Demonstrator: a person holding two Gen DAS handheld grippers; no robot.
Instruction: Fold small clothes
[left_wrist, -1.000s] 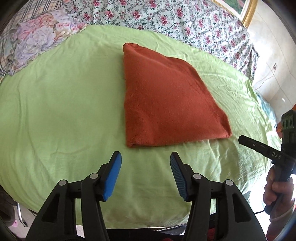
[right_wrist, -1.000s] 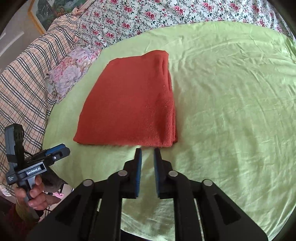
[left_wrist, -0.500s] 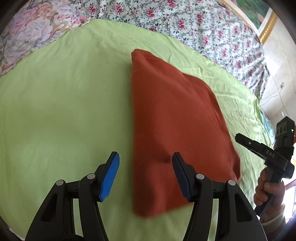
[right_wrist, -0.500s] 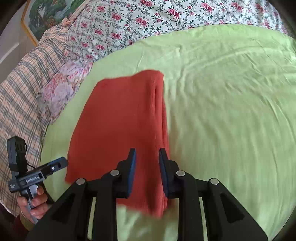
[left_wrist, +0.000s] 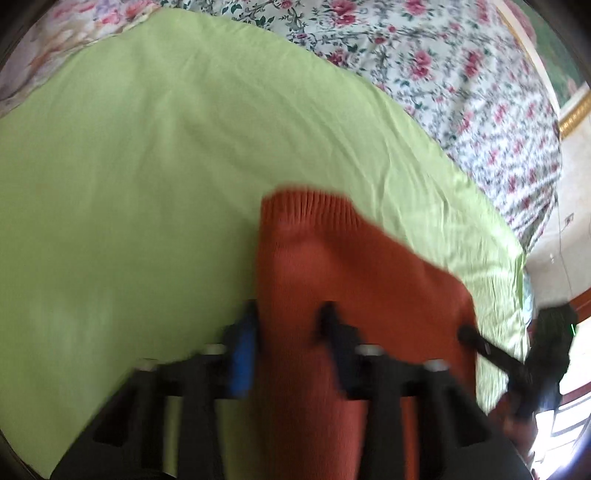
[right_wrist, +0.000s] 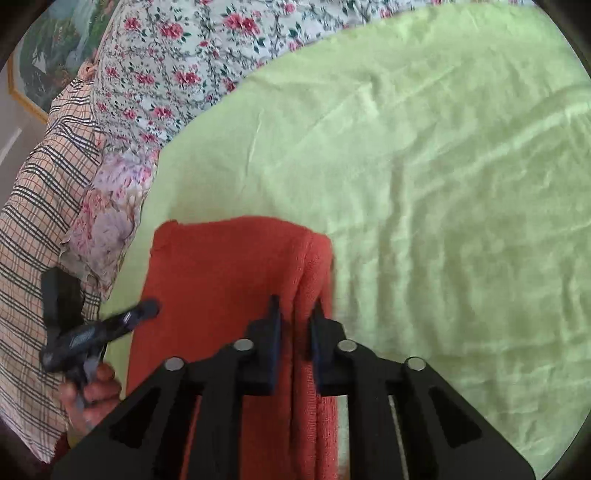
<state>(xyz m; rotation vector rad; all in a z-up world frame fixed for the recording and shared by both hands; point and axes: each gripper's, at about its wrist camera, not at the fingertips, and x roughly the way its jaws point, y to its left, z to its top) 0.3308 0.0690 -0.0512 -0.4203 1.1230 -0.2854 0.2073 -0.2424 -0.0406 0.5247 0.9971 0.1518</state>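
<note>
While both grippers straddle the folded orange sweater (right_wrist: 221, 280) on the green sheet (right_wrist: 443, 184) | left gripper (left_wrist: 288, 314) jaws just closing, grip unclear in blur | right gripper (right_wrist: 294, 308) clamped on right-hand fold.

Your left wrist camera looks forward and steeply down along its own two fingers, close over the green sheet (left_wrist: 155, 155); it sits low over the left edge of the folded rust sweater (left_wrist: 332, 258), facing the floral bedding (left_wrist: 443, 74) at the far side; the picture is smeared with motion. Your right wrist camera looks the same way, down along its fingers from close above the sweater's right edge, with plaid and floral bedding at its left. Both views share the sweater, the sheet and the floral cover; each also catches the other tool: the right gripper (left_wrist: 469, 334) at the left view's right rim, the left gripper (right_wrist: 147, 308) at the right view's left rim.
</note>
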